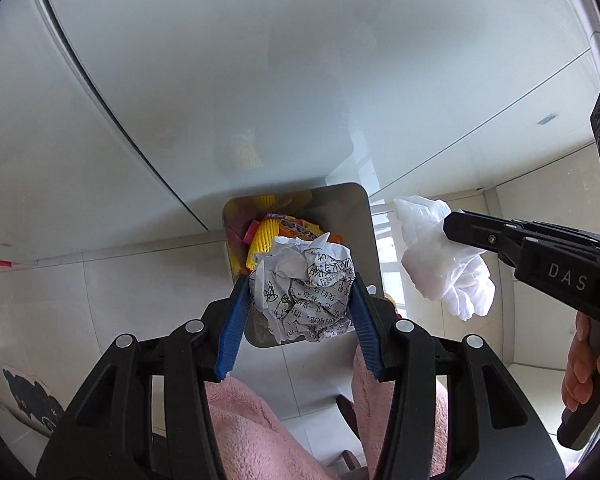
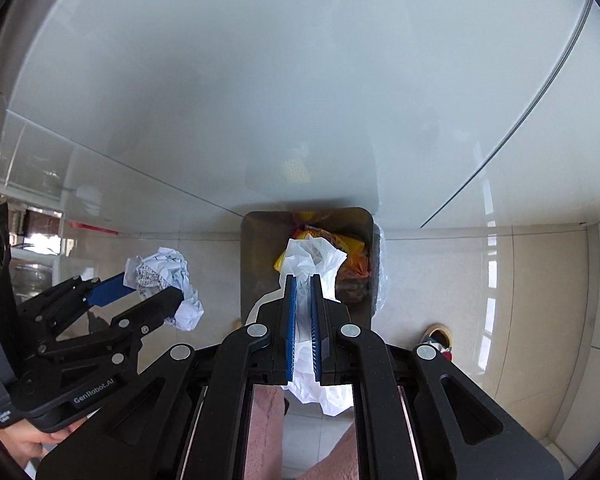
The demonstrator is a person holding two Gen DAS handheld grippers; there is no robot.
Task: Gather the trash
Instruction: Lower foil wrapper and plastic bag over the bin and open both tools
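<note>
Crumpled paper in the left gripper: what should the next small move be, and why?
Probably open the left gripper and let the crumpled paper fall. In the left wrist view it appears to hang right over the open trash bin, which already holds wrappers. The right gripper holds a white plastic bag for afterwards.

Legible markings only, placed relative to the trash bin (image 1: 364, 216).

"DAS": pale raised letters on the black body of the right gripper (image 1: 446, 226), to the right of the bin.

"GenRobot.AI": small pale print on the black body of the left gripper (image 2: 148, 288), to the left of the bin.

Crumpled paper ball (image 1: 304, 284), over the bin's opening: black handwritten characters, not readable.
</note>
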